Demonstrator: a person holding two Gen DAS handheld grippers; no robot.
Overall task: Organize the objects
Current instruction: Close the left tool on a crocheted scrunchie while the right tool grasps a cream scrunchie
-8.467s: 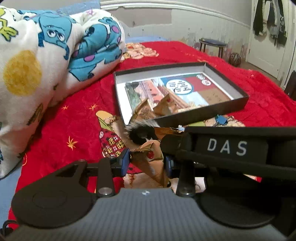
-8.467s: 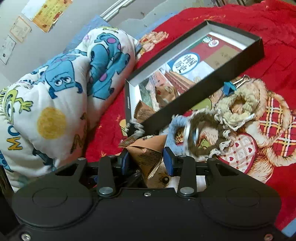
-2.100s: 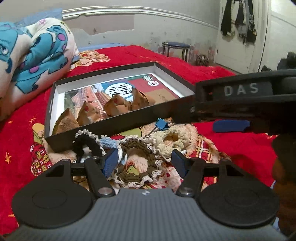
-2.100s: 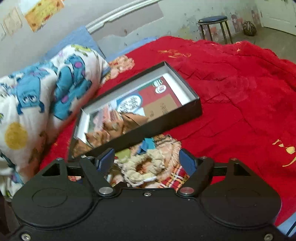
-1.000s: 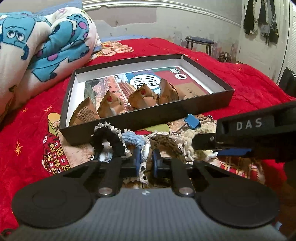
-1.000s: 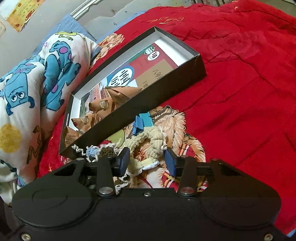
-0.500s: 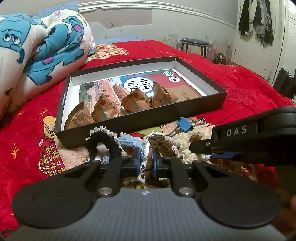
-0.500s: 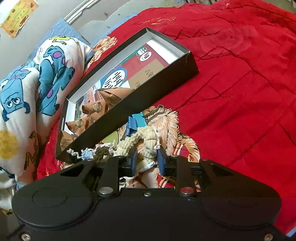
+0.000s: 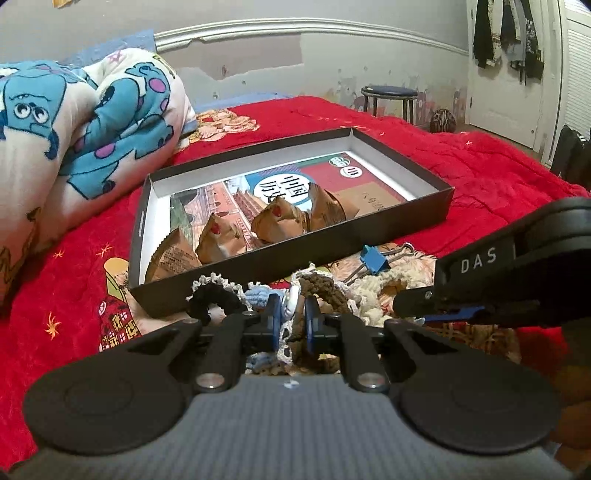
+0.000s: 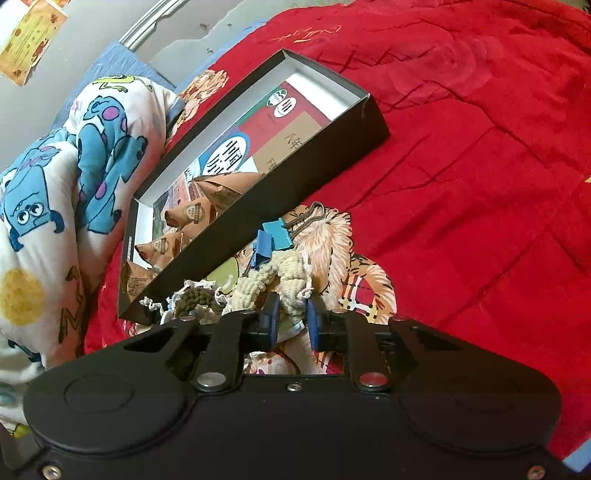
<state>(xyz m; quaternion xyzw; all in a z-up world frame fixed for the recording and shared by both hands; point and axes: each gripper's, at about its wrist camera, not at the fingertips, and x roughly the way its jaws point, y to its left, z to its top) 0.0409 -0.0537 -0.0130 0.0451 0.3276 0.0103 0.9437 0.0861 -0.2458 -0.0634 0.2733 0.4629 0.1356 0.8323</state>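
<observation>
Right wrist: right gripper [image 10: 290, 318] clamps cream scrunchie [image 10: 284, 275], stretched toward box [image 10: 317, 166]; left gripper [image 9: 290, 320] grips brown scrunchie [image 9: 317, 291].

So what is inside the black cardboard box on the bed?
Inside the shallow black cardboard box, four brown triangular paper packets lie on a colourful printed sheet. The near wall hides their bases, and they cover part of the sheet.

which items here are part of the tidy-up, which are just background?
Job:
- box
- brown packets in the box
- brown scrunchie, in left gripper
- cream scrunchie, in right gripper
- black scrunchie
- blue scrunchie
- blue clips

Background:
- red bedspread
- cartoon quilt
- stool
- hanging clothes
</observation>
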